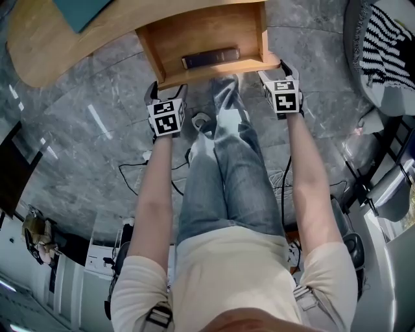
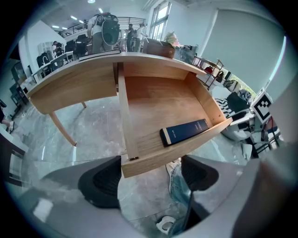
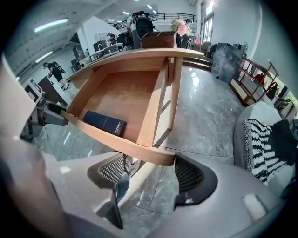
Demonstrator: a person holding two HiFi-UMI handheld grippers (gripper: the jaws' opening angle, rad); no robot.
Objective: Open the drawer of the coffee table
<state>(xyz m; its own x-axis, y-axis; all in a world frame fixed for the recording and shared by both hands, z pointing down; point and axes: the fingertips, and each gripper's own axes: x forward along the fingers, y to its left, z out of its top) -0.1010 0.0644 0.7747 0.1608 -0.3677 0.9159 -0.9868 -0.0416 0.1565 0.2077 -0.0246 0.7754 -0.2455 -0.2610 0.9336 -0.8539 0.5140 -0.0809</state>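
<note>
The coffee table's wooden drawer [image 1: 201, 39] stands pulled out from under the curved tabletop [image 1: 39, 45]. A dark blue book [image 1: 209, 57] lies inside against the front board. My left gripper [image 1: 170, 91] is at the drawer's front left corner. In the left gripper view the gripper [image 2: 149, 179] is open, with that corner [image 2: 128, 165] between its pads and the book [image 2: 185, 131] beyond. My right gripper [image 1: 275, 70] is at the front right corner. The right gripper view shows the gripper [image 3: 151, 174] open, with the rounded end of the front board [image 3: 163, 158] between the pads.
The person's legs in jeans [image 1: 227, 162] and a shoe [image 1: 201, 121] sit below the drawer on the grey marble floor. Cables [image 1: 139, 172] trail on the floor. A seat with a striped throw [image 1: 382, 35] stands at the right. A teal item [image 1: 81, 13] lies on the tabletop.
</note>
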